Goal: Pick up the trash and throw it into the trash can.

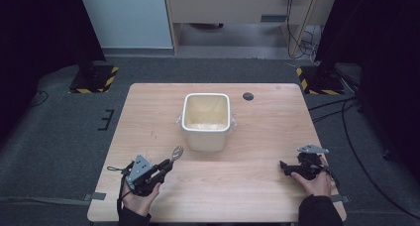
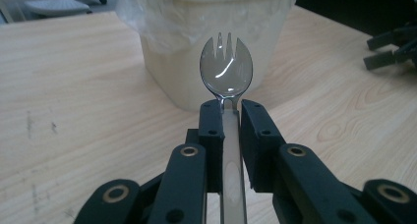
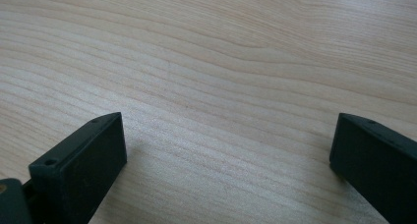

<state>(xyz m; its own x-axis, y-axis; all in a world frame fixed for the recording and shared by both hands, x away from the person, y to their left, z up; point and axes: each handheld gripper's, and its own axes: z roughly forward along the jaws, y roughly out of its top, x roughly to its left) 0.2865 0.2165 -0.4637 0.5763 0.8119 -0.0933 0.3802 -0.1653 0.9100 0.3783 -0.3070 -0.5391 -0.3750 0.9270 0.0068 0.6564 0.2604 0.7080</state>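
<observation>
- The left gripper (image 1: 167,165) sits near the table's (image 1: 257,137) front left, angled toward the bin (image 1: 206,122), its jaws clamped on a clear spork (image 2: 226,71) by the handle.
- The right gripper (image 1: 286,166) rests front right, jaws spread wide with only bare wood between them.
- The left gripper view shows the spork's tines and bowl raised before the bin's wall.

We cannot see the lower handle of the clear spork (image 2: 226,76) (the left gripper view's bottom edge cuts it off between the black jaws). The white bin (image 2: 216,42) loses its rim at the top edge, and its inside stays hidden.
</observation>
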